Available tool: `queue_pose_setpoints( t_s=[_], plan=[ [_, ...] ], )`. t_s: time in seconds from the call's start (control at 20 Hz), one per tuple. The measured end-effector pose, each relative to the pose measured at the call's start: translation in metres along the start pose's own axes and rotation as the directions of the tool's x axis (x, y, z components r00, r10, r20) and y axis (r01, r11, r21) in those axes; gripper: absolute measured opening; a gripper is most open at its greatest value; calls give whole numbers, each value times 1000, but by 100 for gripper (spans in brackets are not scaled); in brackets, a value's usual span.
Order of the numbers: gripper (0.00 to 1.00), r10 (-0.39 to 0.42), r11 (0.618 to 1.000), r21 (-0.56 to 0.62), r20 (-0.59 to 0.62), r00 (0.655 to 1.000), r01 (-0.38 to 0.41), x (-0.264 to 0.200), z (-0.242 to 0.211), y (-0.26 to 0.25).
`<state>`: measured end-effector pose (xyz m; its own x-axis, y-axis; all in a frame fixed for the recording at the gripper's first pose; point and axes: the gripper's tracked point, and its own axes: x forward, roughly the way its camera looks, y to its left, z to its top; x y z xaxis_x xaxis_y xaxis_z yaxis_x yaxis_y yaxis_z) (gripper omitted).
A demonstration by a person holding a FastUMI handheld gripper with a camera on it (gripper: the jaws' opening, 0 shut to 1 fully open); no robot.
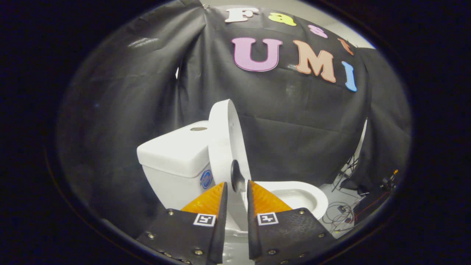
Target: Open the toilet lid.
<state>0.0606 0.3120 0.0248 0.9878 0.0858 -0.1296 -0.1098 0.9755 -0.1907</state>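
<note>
Black cloth wall (294,121) behind, pale floor (336,200) with tangled cables (340,215) alongside.

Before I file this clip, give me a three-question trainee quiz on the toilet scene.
1. True or false: the white oval toilet lid lies flat over the white ceramic bowl.
2. The gripper has its fingers: A) spread wide, clear of everything; B) close together with the lid's edge between them; C) resting on the white cistern.
3. Fill in: the small dark rounded bumper sits on the lid just ahead of the ____.

Key: 1 false, the lid stands raised on edge beside the cistern; 2 B; 3 fingertips.
</note>
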Motion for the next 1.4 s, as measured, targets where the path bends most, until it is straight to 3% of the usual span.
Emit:
queue_pose_setpoints(
  t_s=[0.15, 0.25, 0.55, 0.95, 1.4],
  plan=[
    [30, 16, 1000, 3, 36, 999, -16, -11, 13, -1],
    [40, 29, 1000, 1, 42, 999, -29, -17, 21, -8],
    [41, 9, 1000, -12, 75, 997, -8, -29, 42, -47],
    [96, -67, 997, 60, 170, 983, 57, -42, 66, -120],
    [98, -93, 993, 86, 151, 984, 80, -37, 47, -174]
  ],
)
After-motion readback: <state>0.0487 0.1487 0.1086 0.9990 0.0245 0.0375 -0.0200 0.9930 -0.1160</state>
